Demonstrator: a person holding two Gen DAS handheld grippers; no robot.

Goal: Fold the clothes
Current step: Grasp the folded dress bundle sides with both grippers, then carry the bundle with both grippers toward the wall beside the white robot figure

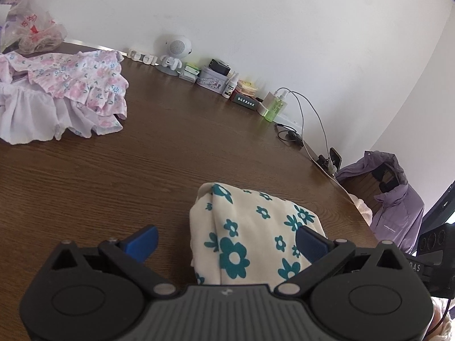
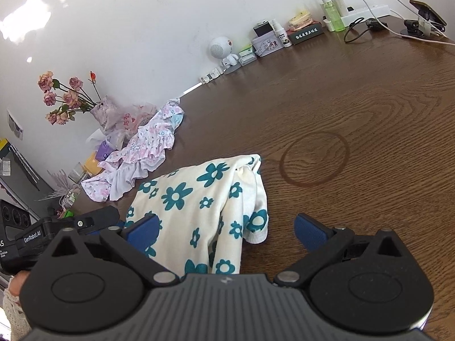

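Note:
A cream garment with teal flowers [image 1: 250, 233] lies folded into a compact bundle on the brown wooden table [image 1: 170, 147]. My left gripper [image 1: 227, 241] is open, its blue fingers spread either side of the bundle's near end. In the right wrist view the same garment [image 2: 199, 204] lies with a sleeve end hanging at its right. My right gripper [image 2: 227, 233] is open above its near edge, with the left finger over the cloth and the right finger over bare table. A pink floral dress [image 1: 71, 85] lies in a heap at the far left, and it shows in the right wrist view [image 2: 142, 147] too.
Along the wall stand a white speaker figure [image 1: 175, 54], small boxes, a green bottle [image 1: 274, 106], cables and a phone on a stand [image 2: 423, 14]. A purple jacket [image 1: 398, 201] hangs off the table's right. A vase of dried roses [image 2: 68, 96] and plastic bags stand at the left end.

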